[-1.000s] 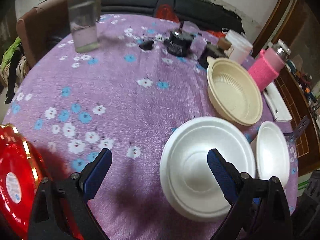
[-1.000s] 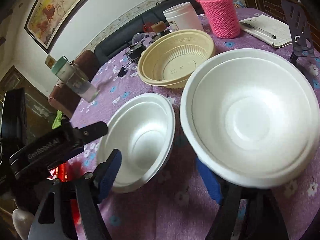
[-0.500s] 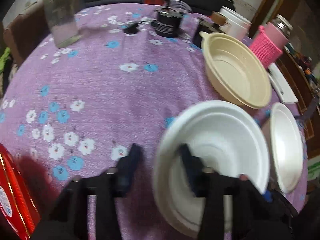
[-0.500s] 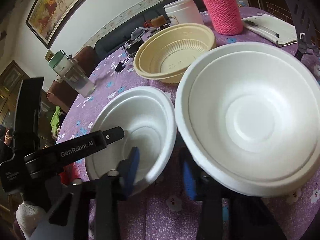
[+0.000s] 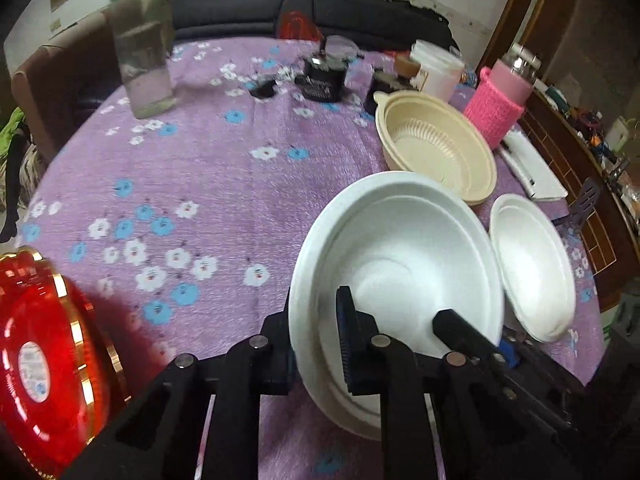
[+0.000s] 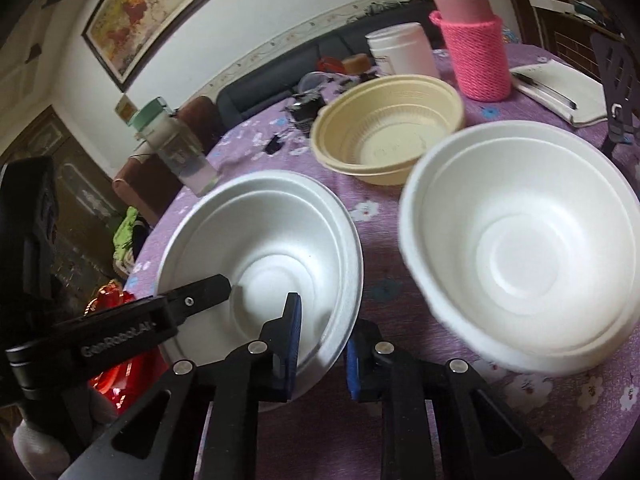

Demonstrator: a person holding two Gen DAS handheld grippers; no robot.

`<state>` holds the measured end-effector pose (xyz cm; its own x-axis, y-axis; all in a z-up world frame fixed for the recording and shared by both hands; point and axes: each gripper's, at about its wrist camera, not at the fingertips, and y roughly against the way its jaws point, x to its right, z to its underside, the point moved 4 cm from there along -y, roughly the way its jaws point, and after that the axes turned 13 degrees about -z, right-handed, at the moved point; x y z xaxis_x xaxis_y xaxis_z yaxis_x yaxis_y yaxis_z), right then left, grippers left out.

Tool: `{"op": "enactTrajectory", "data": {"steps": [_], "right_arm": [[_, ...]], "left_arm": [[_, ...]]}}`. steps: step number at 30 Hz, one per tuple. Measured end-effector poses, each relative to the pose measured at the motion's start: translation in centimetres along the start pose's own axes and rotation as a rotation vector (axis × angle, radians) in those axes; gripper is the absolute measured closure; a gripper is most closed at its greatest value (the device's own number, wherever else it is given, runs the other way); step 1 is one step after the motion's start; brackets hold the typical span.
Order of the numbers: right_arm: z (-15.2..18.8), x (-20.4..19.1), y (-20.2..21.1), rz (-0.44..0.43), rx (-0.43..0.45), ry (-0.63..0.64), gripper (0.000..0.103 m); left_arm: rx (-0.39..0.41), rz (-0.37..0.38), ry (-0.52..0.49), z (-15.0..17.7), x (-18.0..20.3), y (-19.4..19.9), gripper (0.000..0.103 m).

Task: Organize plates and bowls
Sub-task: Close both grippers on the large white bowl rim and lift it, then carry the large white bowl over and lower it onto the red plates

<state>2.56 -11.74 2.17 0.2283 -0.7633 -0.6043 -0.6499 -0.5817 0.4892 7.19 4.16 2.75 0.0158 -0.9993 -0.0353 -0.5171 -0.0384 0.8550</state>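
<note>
Two white foam bowls and a cream plastic bowl (image 5: 436, 148) sit on the purple flowered tablecloth (image 5: 208, 184). My left gripper (image 5: 316, 332) is shut on the near-left rim of the first white foam bowl (image 5: 400, 256). My right gripper (image 6: 320, 340) is shut on the opposite rim of that same bowl (image 6: 264, 248); its tip shows in the left wrist view (image 5: 452, 320). The second white foam bowl (image 6: 520, 240) lies free to the right, also in the left wrist view (image 5: 532, 264). The cream bowl (image 6: 388, 124) stands behind both.
A red round tin (image 5: 44, 364) lies near left. A water bottle (image 5: 144, 48), a black jar (image 5: 322, 76), a white tub (image 6: 400, 48), a pink knitted bottle (image 6: 476, 44), a notebook with pen (image 6: 560, 88) and a black spatula (image 6: 616, 76) stand around the table's far and right sides.
Both grippers moved in and closed on opposite rims of the first white bowl; a second ago both were open. The second white bowl looks blurred and slightly shifted.
</note>
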Motion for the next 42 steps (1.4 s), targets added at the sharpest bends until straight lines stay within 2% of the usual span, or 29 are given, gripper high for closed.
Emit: {"op": "enactTrajectory", "data": {"steps": [5,13,23,29,35,42], "right_arm": [[0.2,-3.6,1.2,-0.036,0.016,0.047,0.082],[1.8,-11.3,1.8,-0.072,-0.01,0.165,0.082],[4.3,-19.9,-1.1,-0.143,-0.119,0.276,0.082],[5.4,-22.2,-4.4,-0.15,-0.208,0.288,0.082],[6.0,-21.6,-8.3,-0.134,-0.295,0.237,0.082],[6.4,-21.2,-10.8,-0.108,-0.349,0.227,0.081]], "left_arm": [[0.05,0.027,0.043,0.6,-2.3,3.4,0.087],[0.138,0.033,0.148,3.0,-9.2,9.5,0.087],[0.189,-0.018,0.275,6.0,-17.7,14.0,0.087],[0.168,-0.076,0.327,6.9,-21.1,13.0,0.087],[0.088,-0.115,0.354,6.7,-23.0,9.4,0.087],[0.012,-0.138,0.368,6.7,-24.2,6.3,0.086]]}}
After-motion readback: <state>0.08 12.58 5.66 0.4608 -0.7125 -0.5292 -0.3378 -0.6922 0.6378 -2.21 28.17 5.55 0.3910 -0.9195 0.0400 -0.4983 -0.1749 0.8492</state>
